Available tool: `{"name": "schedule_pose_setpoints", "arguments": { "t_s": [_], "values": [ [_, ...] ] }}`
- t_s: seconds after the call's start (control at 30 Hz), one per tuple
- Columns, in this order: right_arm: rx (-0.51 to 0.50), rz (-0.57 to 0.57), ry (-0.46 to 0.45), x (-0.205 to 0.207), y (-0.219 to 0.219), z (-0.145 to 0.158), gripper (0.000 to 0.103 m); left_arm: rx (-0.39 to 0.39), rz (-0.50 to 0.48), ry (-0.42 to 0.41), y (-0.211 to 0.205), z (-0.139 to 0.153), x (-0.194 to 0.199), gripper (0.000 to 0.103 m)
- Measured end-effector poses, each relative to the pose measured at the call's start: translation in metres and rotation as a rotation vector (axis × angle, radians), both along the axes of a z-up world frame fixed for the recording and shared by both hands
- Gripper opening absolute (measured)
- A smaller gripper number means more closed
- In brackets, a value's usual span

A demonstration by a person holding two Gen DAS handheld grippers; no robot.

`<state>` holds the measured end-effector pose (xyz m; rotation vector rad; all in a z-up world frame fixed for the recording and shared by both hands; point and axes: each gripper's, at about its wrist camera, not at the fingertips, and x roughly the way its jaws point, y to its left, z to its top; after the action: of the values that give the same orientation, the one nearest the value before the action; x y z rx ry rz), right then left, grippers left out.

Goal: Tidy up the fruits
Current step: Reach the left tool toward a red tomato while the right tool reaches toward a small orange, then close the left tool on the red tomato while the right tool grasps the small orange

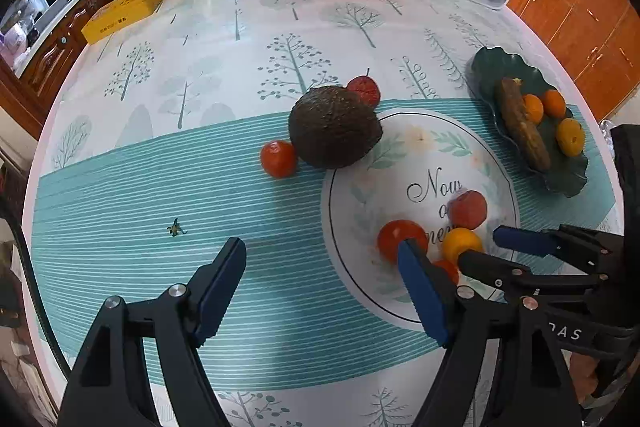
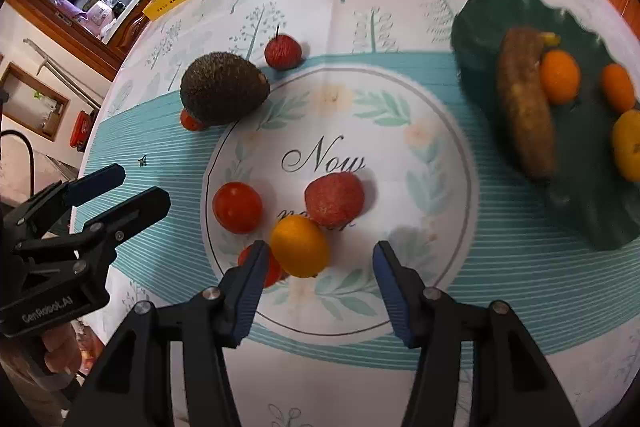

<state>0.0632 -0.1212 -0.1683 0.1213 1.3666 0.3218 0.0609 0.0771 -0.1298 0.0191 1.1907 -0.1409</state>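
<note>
While both stand open and empty, the right hand-held gripper (image 2: 320,259) hangs beside the yellow-orange fruit (image 2: 299,246), the left hand-held gripper (image 1: 322,259) nearby.

Both pointing steeply down, side by side. Left gripper (image 1: 322,269) with jaws spread wide, nothing between the blue pads. Right gripper (image 2: 320,269) with jaws apart too, narrower, pads not pressing on anything. A bit of hand (image 2: 60,351) visible gripping the left handle, low in the right view.

Bright, even indoor light; strong fisheye curving.
Soft shadows beneath the fruit; green plate (image 2: 520,27) right of the tool blurred; corners black.
</note>
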Motion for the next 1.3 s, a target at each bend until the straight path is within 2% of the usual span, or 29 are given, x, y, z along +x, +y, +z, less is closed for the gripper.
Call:
{"name": "schedule_pose_setpoints", "arguments": {
  "t_s": [0.13,0.2,0.57,0.83,1.03,1.3],
  "values": [
    [0.051,-0.007,0.021,0.003,0.001,-0.004,0.044,-0.009,0.006,0.009,0.001,-0.003,0.002,0.077],
    [0.072,-0.007,0.028,0.004,0.001,-0.004,0.033,-0.013,0.005,0.015,0.0,-0.005,0.003,0.077],
    [0.067,-0.026,0.019,-0.007,-0.015,0.002,0.031,-0.05,-0.032,0.075,-0.028,-0.026,0.013,0.076],
    [0.067,-0.055,-0.003,-0.012,-0.034,0.009,0.031,-0.112,-0.027,0.13,-0.043,-0.041,0.022,0.057],
    [0.057,-0.063,-0.018,-0.015,-0.041,0.011,0.031,-0.111,-0.075,0.131,-0.061,-0.043,0.023,0.034],
    [0.053,-0.068,-0.034,-0.016,-0.047,0.015,0.031,-0.059,-0.07,0.124,-0.068,-0.044,0.02,0.032]
  ]
}}
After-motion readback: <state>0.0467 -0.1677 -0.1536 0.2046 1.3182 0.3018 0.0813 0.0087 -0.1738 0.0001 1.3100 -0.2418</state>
